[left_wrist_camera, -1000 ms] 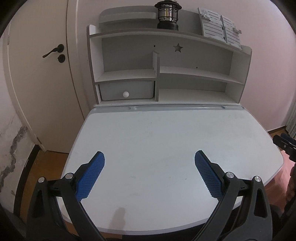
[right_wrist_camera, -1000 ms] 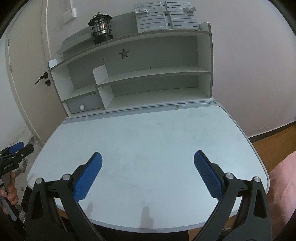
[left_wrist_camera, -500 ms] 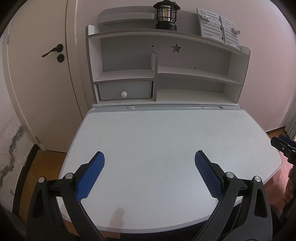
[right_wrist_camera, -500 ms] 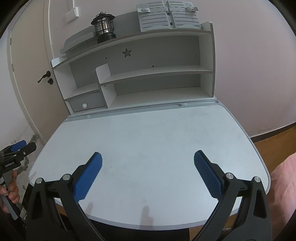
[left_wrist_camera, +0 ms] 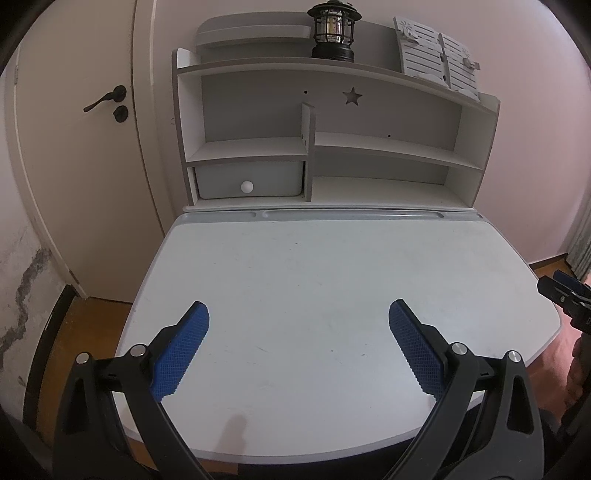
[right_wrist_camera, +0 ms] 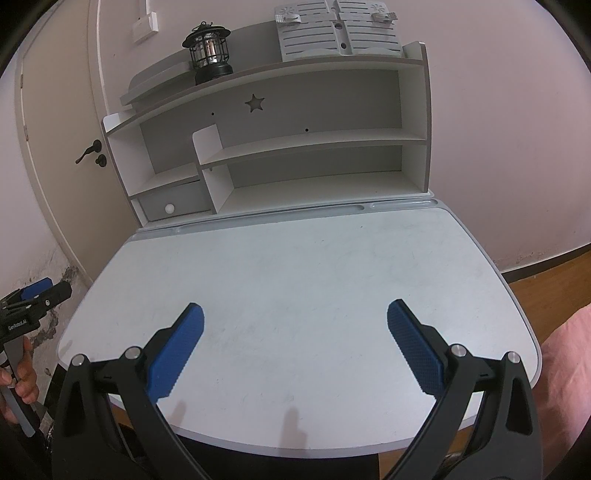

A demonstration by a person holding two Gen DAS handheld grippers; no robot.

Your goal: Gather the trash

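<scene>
Item: trash. None visible on the desk top (left_wrist_camera: pixel 332 295) or hutch shelves (right_wrist_camera: pixel 314 140); location, handling and grip point cannot be judged. Left gripper (left_wrist_camera: pixel 298 349) and right gripper (right_wrist_camera: pixel 295 349): jaws spread wide, empty, lower frame. Lantern (left_wrist_camera: pixel 333 31) upper centre.

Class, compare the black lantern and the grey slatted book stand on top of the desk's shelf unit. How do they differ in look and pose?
The lantern is black with a clear centre and stands upright; the book stand is pale grey, flat and slatted, and leans back. The lantern is narrow and rounded; the book stand is wide, in two panels. The lantern sits toward the left of the shelf unit, the book stand toward the right. Both rest on its top board.
</scene>
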